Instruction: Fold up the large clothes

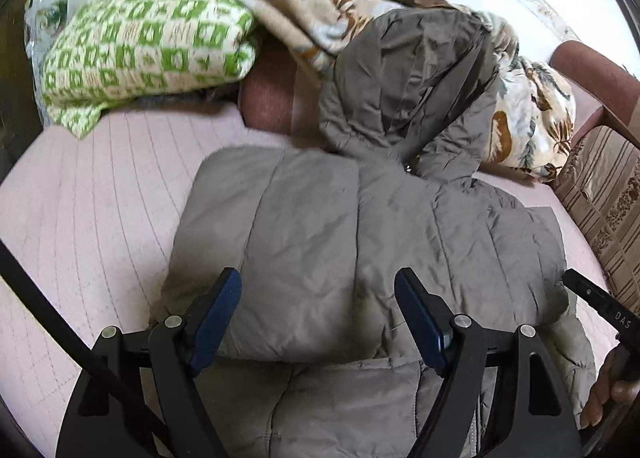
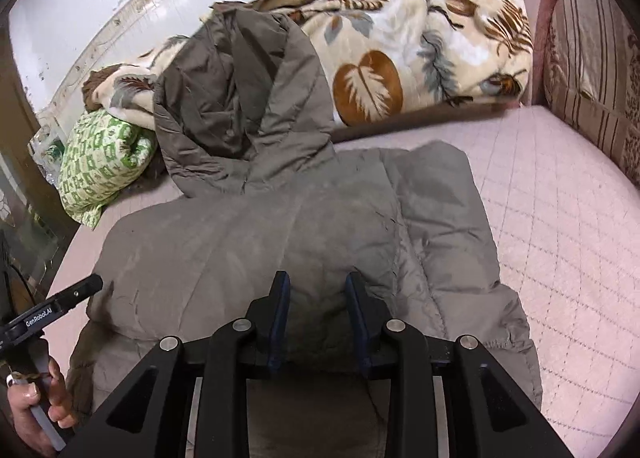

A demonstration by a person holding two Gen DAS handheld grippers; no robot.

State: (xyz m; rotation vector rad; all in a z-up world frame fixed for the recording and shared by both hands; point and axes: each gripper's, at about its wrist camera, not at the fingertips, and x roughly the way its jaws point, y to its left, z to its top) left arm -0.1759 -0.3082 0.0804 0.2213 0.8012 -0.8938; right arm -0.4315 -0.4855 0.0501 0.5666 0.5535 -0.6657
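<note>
Left wrist view: the left gripper [image 1: 318,310] is hovering spread wide, holding nothing, over the near part of a grey quilted puffer jacket [image 1: 360,226] lying on the pink stitched mattress [image 1: 92,194]. The right gripper [image 2: 316,310] is standing narrowly parted above the jacket; a pinch cannot be told. Gripping the near hem evenly should keep the slippery fabric's fold square. Its hood [image 2: 240,98] is resting against a plush leaf-print blanket [image 2: 420,50] at the far edge.

Quilted jacket [image 2: 288,242]: grey-taupe, hood darker brown-grey. Bed cover [image 2: 560,218]: pale pink, diamond-stitched. Blanket [image 2: 420,54]: cream with brown and grey leaf print; pillow [image 1: 148,38]: green-and-white checked.
</note>
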